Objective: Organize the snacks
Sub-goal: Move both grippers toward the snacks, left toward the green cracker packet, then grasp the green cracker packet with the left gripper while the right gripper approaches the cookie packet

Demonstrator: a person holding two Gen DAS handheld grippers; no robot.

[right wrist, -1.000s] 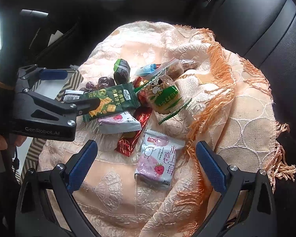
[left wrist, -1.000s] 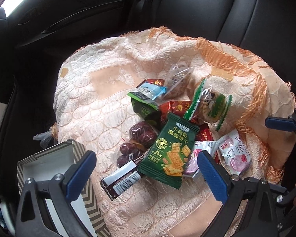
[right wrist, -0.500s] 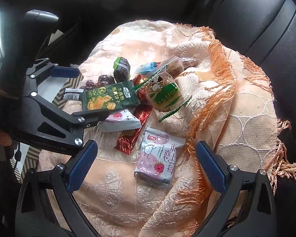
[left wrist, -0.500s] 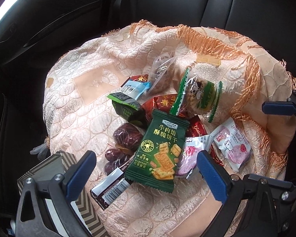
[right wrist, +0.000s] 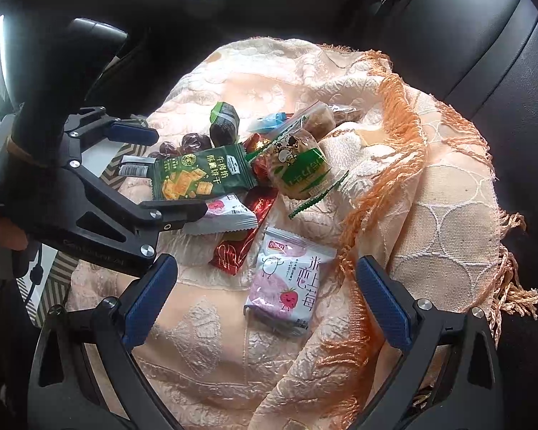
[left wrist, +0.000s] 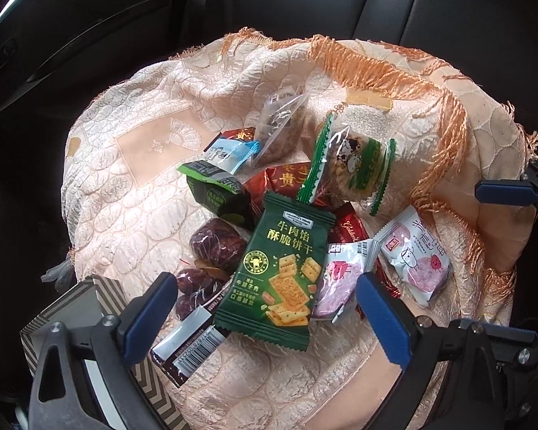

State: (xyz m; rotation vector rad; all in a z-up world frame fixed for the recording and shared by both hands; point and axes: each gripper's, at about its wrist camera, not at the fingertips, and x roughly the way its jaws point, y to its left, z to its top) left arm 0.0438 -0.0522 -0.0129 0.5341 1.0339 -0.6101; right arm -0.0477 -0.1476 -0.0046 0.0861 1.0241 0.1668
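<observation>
A pile of snack packets lies on a peach cloth (left wrist: 132, 186) over a car seat. On top sits a dark green cracker packet (left wrist: 279, 272) (right wrist: 201, 173). My left gripper (left wrist: 265, 308) hangs open just above it, fingers on either side; in the right wrist view the left gripper (right wrist: 154, 172) brackets the same packet. A pink-and-white strawberry packet (right wrist: 290, 283) (left wrist: 416, 258) lies nearest my right gripper (right wrist: 265, 294), which is open and holds nothing. Around them lie a green-and-clear cookie packet (left wrist: 351, 168), red wrappers (right wrist: 244, 243), dates (left wrist: 215, 243) and a brown bar (left wrist: 186, 347).
A box with a zigzag-patterned rim (left wrist: 71, 308) stands at the cloth's left edge, under the left gripper's left finger. Black leather seat backs (right wrist: 484, 36) rise behind. An orange fringe (right wrist: 387, 165) runs across the cloth on the right. A hand (right wrist: 0, 236) holds the left gripper.
My left gripper has moved forward and down toward the green cracker packet, which now lies between its fingers. My right gripper has stayed nearly still.
</observation>
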